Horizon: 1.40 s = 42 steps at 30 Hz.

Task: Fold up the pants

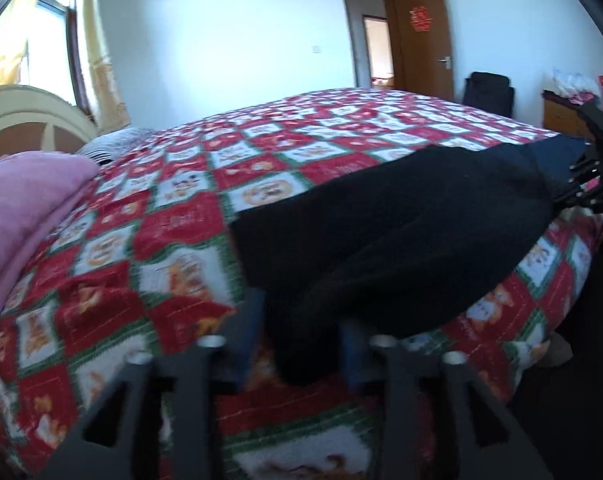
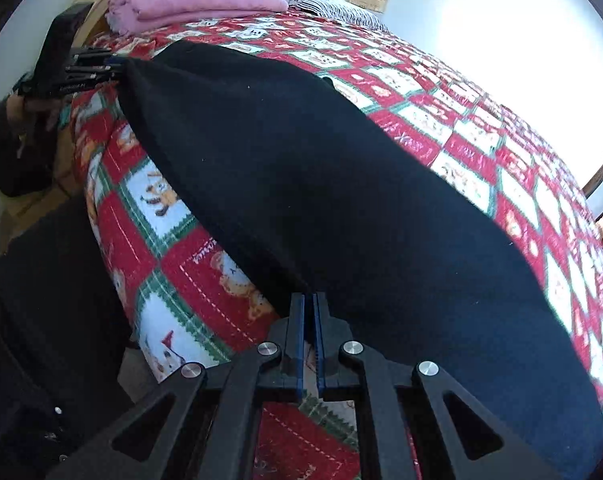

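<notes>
Black pants lie stretched across the near side of a bed with a red, white and green checked quilt. My left gripper has its blue pads on either side of a bunched end of the pants and holds it. It also shows in the right wrist view at the pants' far corner. My right gripper is shut on the near edge of the pants, its blue pads almost together. It shows in the left wrist view at the pants' far end.
A folded pink blanket lies near the cream headboard. A striped pillow lies beside it. An open brown door, a black bag and a wooden cabinet stand beyond the bed. The person's dark clothing is by the bed edge.
</notes>
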Motion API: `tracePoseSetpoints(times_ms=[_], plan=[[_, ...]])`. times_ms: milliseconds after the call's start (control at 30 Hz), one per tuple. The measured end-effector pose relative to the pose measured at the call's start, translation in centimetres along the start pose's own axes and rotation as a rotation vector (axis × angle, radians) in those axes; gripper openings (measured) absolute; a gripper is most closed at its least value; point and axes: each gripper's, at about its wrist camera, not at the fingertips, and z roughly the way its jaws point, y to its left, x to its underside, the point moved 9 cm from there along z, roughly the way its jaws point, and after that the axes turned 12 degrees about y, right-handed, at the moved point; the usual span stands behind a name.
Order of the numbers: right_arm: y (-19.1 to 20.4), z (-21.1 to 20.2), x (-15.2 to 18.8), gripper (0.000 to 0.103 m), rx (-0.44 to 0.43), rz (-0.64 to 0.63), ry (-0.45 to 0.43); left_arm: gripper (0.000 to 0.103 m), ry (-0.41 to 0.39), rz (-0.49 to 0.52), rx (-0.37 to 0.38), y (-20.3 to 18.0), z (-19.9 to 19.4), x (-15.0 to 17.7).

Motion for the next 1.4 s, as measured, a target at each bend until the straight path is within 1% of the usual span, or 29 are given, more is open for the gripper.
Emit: tracePoseSetpoints(times_ms=[67, 100, 133, 167, 233, 267, 300, 367, 400, 500, 567, 633, 667, 700, 733, 800, 900, 933, 1033, 1067, 1100, 1133, 1167, 1200, 1233, 1267, 1300, 1367, 1400], plan=[[-0.2, -0.5, 0.1, 0.021, -0.037, 0.02, 0.01, 0.064, 0.001, 0.013, -0.029, 0.7, -0.5, 0.5], [-0.3, -0.6, 0.2, 0.04, -0.052, 0.019, 0.017, 0.066, 0.012, 0.021, -0.042, 1.0, -0.7, 1.0], [-0.3, -0.9, 0.5, 0.049, -0.06, 0.017, 0.023, 0.068, 0.023, 0.026, -0.062, 1.5, -0.8, 1.4], [-0.4, -1.2, 0.8, 0.049, -0.066, 0.017, 0.022, 0.07, 0.03, 0.033, -0.082, 1.9, -0.9, 1.8], [-0.6, -2.0, 1.2, 0.049, -0.094, 0.028, 0.019, 0.07, 0.05, 0.038, -0.126, 2.9, -1.1, 2.8], [-0.7, -2.4, 1.3, 0.049, -0.112, 0.036, 0.01, 0.07, 0.069, 0.034, -0.166, 3.8, -1.2, 3.5], [-0.8, -2.9, 1.3, 0.049, -0.129, 0.042, -0.002, 0.07, 0.078, 0.029, -0.18, 4.3, -1.3, 3.9], [-1.0, -4.0, 0.7, 0.049, -0.155, 0.049, -0.031, 0.07, 0.086, -0.016, -0.202, 5.7, -1.6, 4.5], [-1.3, -4.6, 0.2, 0.049, -0.16, 0.056, -0.052, 0.07, 0.082, -0.047, -0.198, 6.2, -1.8, 4.6], [-2.1, -5.3, -1.7, 0.049, -0.182, 0.099, -0.09, 0.07, 0.013, -0.106, -0.144, 5.8, -3.1, 3.3], [-2.9, -5.4, -3.7, 0.049, -0.198, 0.143, -0.116, 0.07, -0.062, -0.15, -0.071, 4.6, -4.1, 1.1], [-3.5, -5.2, -5.6, 0.049, -0.206, 0.175, -0.139, 0.074, -0.132, -0.191, 0.008, 3.3, -4.7, -1.3], [-3.7, -4.9, -6.8, 0.049, -0.213, 0.192, -0.148, 0.079, -0.159, -0.201, 0.05, 2.5, -4.8, -2.3], [-3.9, -4.7, -7.6, 0.049, -0.225, 0.205, -0.152, 0.08, -0.184, -0.203, 0.098, 1.2, -4.6, -3.6], [-4.0, -4.4, -8.7, 0.049, -0.242, 0.221, -0.158, 0.08, -0.194, -0.198, 0.123, 0.3, -4.2, -4.4], [-4.4, -3.2, -11.2, 0.049, -0.266, 0.263, -0.169, 0.08, -0.19, -0.173, 0.167, -1.9, -2.6, -5.7], [-5.1, -1.5, -13.7, 0.049, -0.309, 0.332, -0.177, 0.08, -0.145, -0.159, 0.216, -4.4, 0.3, -5.7], [-5.3, -0.5, -14.6, 0.049, -0.331, 0.359, -0.173, 0.08, -0.122, -0.158, 0.223, -5.1, 1.5, -5.5], [-5.9, 2.1, -16.4, 0.049, -0.385, 0.419, -0.14, 0.08, -0.048, -0.158, 0.223, -5.9, 3.2, -3.7], [-5.8, 3.4, -16.8, 0.049, -0.416, 0.441, -0.109, 0.08, -0.068, -0.145, 0.21, -6.0, 3.2, -3.4], [-5.6, 4.4, -17.1, 0.049, -0.44, 0.459, -0.086, 0.08, -0.077, -0.131, 0.201, -6.2, 2.9, -3.1], [-5.2, 5.7, -17.3, 0.044, -0.481, 0.473, -0.053, 0.08, -0.077, -0.125, 0.197, -6.5, 2.7, -2.8], [-4.8, 6.2, -17.4, 0.035, -0.512, 0.473, -0.031, 0.08, -0.08, -0.122, 0.197, -6.5, 2.5, -2.7], [-4.4, 6.6, -17.6, 0.015, -0.528, 0.472, -0.021, 0.08, -0.082, -0.125, 0.204, -6.4, 2.5, -2.7], [-4.2, 6.3, -17.8, 0.01, -0.499, 0.464, -0.039, 0.08, -0.086, -0.125, 0.209, -6.3, 2.5, -2.7], [-4.2, 6.1, -18.0, 0.006, -0.49, 0.46, -0.048, 0.08, -0.087, -0.123, 0.208, -6.4, 2.5, -2.7], [-4.4, 6.2, -18.1, 0.005, -0.478, 0.476, -0.052, 0.08, -0.088, -0.116, 0.199, -6.5, 2.7, -2.7], [-5.4, 7.4, -17.9, 0.005, -0.454, 0.509, -0.028, 0.082, -0.082, -0.096, 0.175, -6.8, 2.9, -2.7], [-5.7, 7.7, -17.9, 0.005, -0.46, 0.52, -0.031, 0.082, -0.074, -0.087, 0.16, -6.9, 3.0, -2.8]])
